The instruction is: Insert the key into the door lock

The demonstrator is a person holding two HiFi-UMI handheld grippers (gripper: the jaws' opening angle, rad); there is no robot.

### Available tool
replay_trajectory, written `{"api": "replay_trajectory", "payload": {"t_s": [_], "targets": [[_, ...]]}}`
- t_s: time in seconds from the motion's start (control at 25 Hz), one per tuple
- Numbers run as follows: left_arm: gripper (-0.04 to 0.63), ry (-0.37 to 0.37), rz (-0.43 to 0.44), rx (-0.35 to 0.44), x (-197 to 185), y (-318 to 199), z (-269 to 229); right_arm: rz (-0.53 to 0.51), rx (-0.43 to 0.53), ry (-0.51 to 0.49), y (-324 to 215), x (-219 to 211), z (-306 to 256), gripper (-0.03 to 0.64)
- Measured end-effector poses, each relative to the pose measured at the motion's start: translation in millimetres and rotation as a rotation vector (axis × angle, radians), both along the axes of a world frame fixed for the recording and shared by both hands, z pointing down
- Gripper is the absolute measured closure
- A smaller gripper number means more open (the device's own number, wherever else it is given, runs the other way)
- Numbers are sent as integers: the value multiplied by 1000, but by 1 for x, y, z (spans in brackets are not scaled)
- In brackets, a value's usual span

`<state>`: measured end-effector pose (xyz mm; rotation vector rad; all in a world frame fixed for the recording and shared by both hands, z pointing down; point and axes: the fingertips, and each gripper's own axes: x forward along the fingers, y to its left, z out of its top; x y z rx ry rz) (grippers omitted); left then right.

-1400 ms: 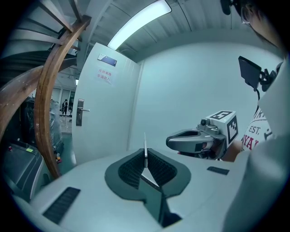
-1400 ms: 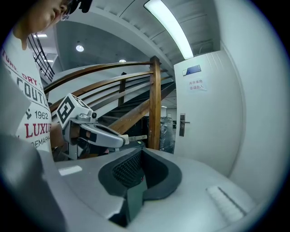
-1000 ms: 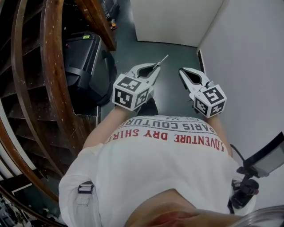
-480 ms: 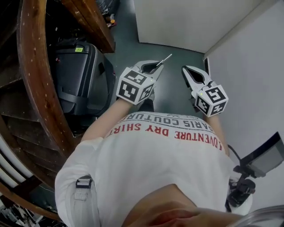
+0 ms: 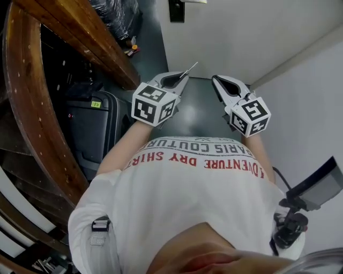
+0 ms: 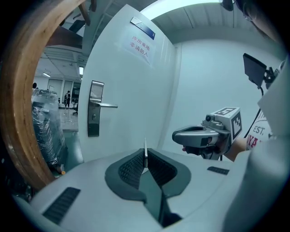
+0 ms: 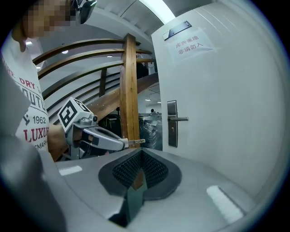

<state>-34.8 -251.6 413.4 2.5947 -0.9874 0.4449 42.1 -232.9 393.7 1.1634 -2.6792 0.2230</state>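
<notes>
A white door (image 5: 230,32) stands ahead of me, with a dark lock plate (image 5: 176,9) at the head view's top edge. The left gripper view shows that plate (image 6: 94,117) and its lever handle (image 6: 106,105) still some way off. My left gripper (image 5: 184,80) is shut on a thin silver key (image 5: 189,69), whose blade (image 6: 145,152) sticks forward from the pads. Beside it my right gripper (image 5: 216,81) is shut with nothing in it. The right gripper view shows its own shut pads (image 7: 141,155), the key (image 7: 136,142) and the lock plate (image 7: 172,123).
A curved wooden stair beam (image 5: 32,107) and a black case (image 5: 91,128) line the left side. A plastic-wrapped bundle (image 5: 115,13) sits by the door's left. A white wall (image 5: 305,101) closes the right. A paper notice (image 6: 139,46) hangs on the door.
Both grippers have travelled forward toward the door, side by side. The lock plate has come into the head view. The black case has slipped back along the left.
</notes>
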Motion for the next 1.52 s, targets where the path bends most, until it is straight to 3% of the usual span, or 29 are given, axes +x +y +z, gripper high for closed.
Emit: {"api": "replay_trajectory", "payload": {"t_s": [0.36, 0.68, 0.92, 1.08, 1.52], "targets": [[574, 39, -16, -30, -8, -55, 6, -28, -14, 16, -62, -6, 10, 614], [574, 38, -78, -80, -23, -130, 24, -71, 8, 52, -165, -10, 8, 612], [574, 47, -128, -106, -29, -185, 27, -57, 126, 159, -269, 2, -17, 567], [574, 48, -151, -126, -26, -209, 29, -33, 157, 110, -337, 14, -32, 451], [574, 94, -163, -153, -31, -223, 42, -81, 174, 95, -361, 1, -27, 431]]}}
